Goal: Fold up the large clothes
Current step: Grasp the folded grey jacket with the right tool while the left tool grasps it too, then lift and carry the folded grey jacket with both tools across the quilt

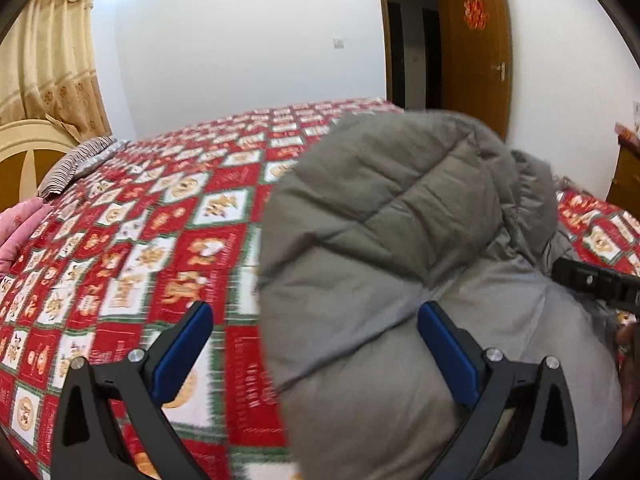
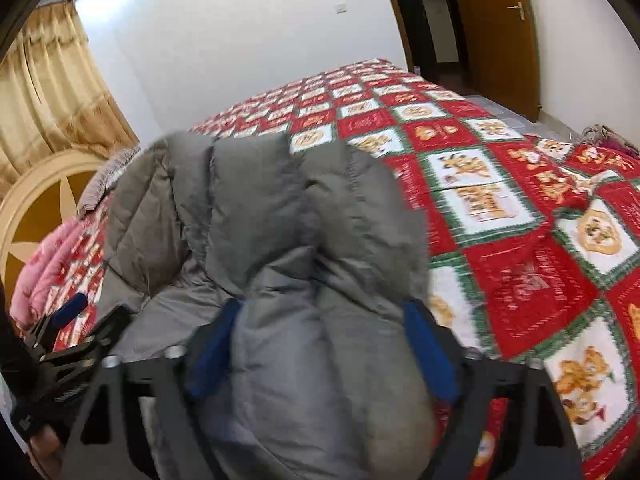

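A pink quilted blanket (image 1: 16,236) lies at the left edge of the bed, beside a striped pillow (image 1: 76,164). The red, white and green patchwork bedspread (image 1: 132,248) carries lettering too blurred to read. The left gripper (image 1: 316,356) has its blue-padded fingers spread wide, gripping nothing. The bulky grey quilted down coat (image 1: 400,220) lies heaped on the bedspread. The right gripper (image 2: 320,356) straddles a coat fold, jaws wide; whether the pads press it is unclear. A red paper decoration (image 1: 476,14) hangs on the brown wooden door (image 1: 480,60).
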`<state>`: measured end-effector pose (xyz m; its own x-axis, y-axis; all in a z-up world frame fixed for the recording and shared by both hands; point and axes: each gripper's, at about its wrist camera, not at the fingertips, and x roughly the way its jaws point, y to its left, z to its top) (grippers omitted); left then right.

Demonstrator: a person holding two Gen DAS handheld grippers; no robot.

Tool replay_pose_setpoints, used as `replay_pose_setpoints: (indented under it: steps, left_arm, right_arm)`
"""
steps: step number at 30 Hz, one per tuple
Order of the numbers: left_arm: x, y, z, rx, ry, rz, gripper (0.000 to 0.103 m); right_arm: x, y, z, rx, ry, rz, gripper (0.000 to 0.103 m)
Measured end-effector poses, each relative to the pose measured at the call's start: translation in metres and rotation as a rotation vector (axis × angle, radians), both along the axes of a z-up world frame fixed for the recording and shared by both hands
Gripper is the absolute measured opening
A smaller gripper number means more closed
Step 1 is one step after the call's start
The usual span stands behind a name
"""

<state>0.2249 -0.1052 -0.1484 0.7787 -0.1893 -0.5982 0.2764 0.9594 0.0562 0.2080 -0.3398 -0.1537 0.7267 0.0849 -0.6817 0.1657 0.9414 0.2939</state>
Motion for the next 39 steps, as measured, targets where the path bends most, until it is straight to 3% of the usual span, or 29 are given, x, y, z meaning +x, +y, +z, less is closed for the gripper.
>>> replay_pose_setpoints:
  steps: [2, 8, 13, 17, 18, 19, 20, 22, 23, 25, 27, 31, 39]
  left_arm:
    - [0.002, 0.006, -0.005, -0.035, 0.037, -0.019, 0.103]
    - [0.027, -0.004, -0.024, -0.124, 0.174, -0.073, 0.103]
    - [0.025, -0.015, -0.025, -0.108, 0.161, -0.112, 0.103]
    - [0.027, -0.016, -0.027, -0.116, 0.171, -0.134, 0.103]
    - [0.026, -0.015, -0.027, -0.124, 0.173, -0.147, 0.099]
    - [0.025, -0.018, -0.026, -0.124, 0.170, -0.167, 0.092]
    - [0.022, -0.020, -0.025, -0.113, 0.162, -0.177, 0.088]
    - [0.018, -0.025, -0.022, -0.099, 0.160, -0.204, 0.066]
    - [0.015, -0.028, -0.019, -0.080, 0.153, -0.213, 0.061]
    - [0.008, -0.036, -0.013, -0.032, 0.128, -0.214, 0.037]
    - [0.000, -0.040, -0.002, 0.005, 0.110, -0.201, 0.027]
    - [-0.016, -0.038, 0.019, 0.039, 0.083, -0.172, 0.020]
    - [-0.038, -0.004, 0.052, 0.044, 0.000, -0.113, 0.017]
  right_arm:
    - [-0.001, -0.005, -0.004, 0.004, 0.010, -0.001, 0.092]
    - [0.007, -0.016, -0.028, 0.145, 0.054, 0.015, 0.092]
    - [0.007, -0.022, -0.035, 0.195, 0.050, 0.044, 0.091]
    - [0.011, -0.026, -0.041, 0.230, 0.047, 0.067, 0.080]
    - [0.011, -0.025, -0.041, 0.235, 0.042, 0.075, 0.074]
    - [0.011, -0.023, -0.041, 0.259, 0.033, 0.099, 0.060]
    - [0.010, -0.022, -0.042, 0.282, 0.029, 0.115, 0.053]
    - [0.011, -0.021, -0.044, 0.305, 0.029, 0.118, 0.047]
    - [0.011, -0.022, -0.045, 0.315, 0.028, 0.120, 0.041]
    - [0.010, -0.020, -0.041, 0.313, 0.018, 0.119, 0.032]
    - [0.006, -0.015, -0.034, 0.287, 0.010, 0.122, 0.025]
    - [-0.007, -0.003, -0.013, 0.280, -0.021, 0.142, 0.020]
    - [-0.025, 0.025, 0.022, 0.285, -0.085, 0.200, 0.018]
